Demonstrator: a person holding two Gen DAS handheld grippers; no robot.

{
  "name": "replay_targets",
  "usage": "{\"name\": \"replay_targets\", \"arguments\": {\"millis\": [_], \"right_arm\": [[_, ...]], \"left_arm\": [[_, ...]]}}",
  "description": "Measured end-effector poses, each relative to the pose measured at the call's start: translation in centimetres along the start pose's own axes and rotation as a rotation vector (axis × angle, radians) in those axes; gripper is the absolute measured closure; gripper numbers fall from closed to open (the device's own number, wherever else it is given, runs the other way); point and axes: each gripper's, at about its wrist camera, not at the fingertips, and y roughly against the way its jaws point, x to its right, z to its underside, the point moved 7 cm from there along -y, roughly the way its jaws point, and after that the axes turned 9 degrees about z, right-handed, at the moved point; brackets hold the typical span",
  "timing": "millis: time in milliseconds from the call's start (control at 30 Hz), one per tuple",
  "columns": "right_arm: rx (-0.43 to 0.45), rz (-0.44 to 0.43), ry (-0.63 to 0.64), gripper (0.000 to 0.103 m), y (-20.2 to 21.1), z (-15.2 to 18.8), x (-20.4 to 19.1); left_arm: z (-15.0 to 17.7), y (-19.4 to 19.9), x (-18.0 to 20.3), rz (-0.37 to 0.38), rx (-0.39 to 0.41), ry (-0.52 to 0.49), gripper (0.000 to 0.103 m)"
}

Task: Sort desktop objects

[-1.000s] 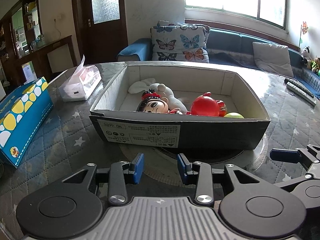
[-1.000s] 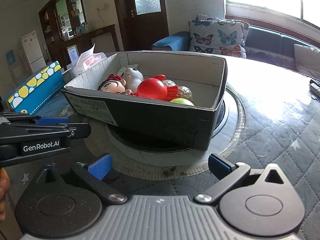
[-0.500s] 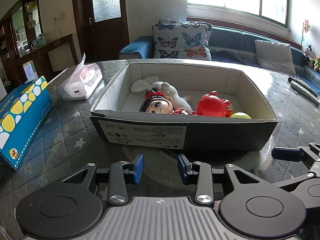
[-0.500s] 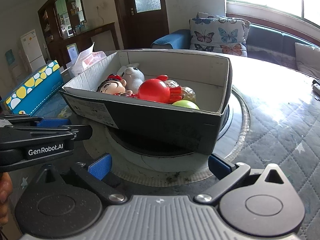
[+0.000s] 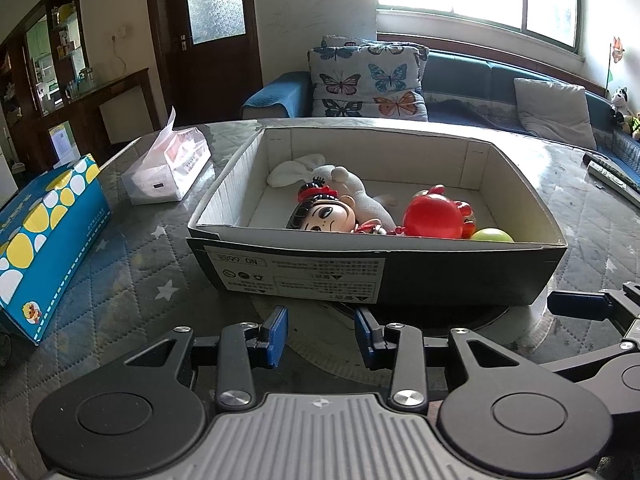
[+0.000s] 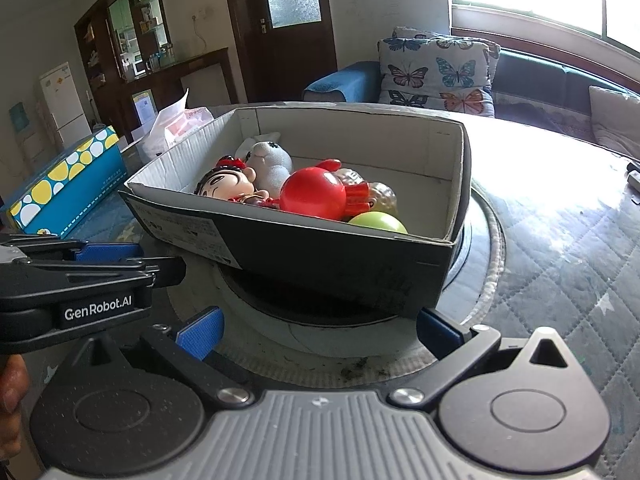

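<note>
Cardboard, black outside and white inside, is forming the open box (image 5: 376,276) that is sitting on a round turntable in the middle of the quilted bench (image 5: 132,280). Inside it are lying a big-headed doll (image 5: 324,214), a white plush rabbit (image 5: 352,188), a red round toy (image 5: 434,216) and a green ball (image 5: 492,235), all crowded toward the near wall. The left gripper (image 5: 321,332) is hovering just before the box, its blue fingers (image 5: 276,330) standing apart and grasping nothing. The right gripper (image 6: 318,330) is waiting beside it, spread wide and likewise empty. A blue spotted carton (image 5: 44,236) and a tissue pack (image 5: 168,172) are resting off to the left.
</note>
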Motion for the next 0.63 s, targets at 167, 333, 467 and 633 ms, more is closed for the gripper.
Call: {"name": "replay_targets", "arguments": {"millis": [167,333,467,633], "right_arm": [[0.000,-0.003,0.001,0.000,-0.11,-0.09,-0.13],[0.003,-0.003,0.001,0.000,-0.16,-0.22,-0.22],[0.008,-0.004,0.000,0.000,-0.15,-0.38,-0.32],[0.015,-0.002,-0.002,0.000,-0.08,-0.51,-0.32]], "left_arm": [[-0.21,0.04,0.01,-0.001,0.009,-0.005,0.064],[-0.42,0.08,0.04,-0.002,0.019,-0.010,0.064],[-0.59,0.12,0.06,-0.002,0.026,-0.013,0.064],[-0.88,0.19,0.05,-0.008,0.036,-0.016,0.064]]}}
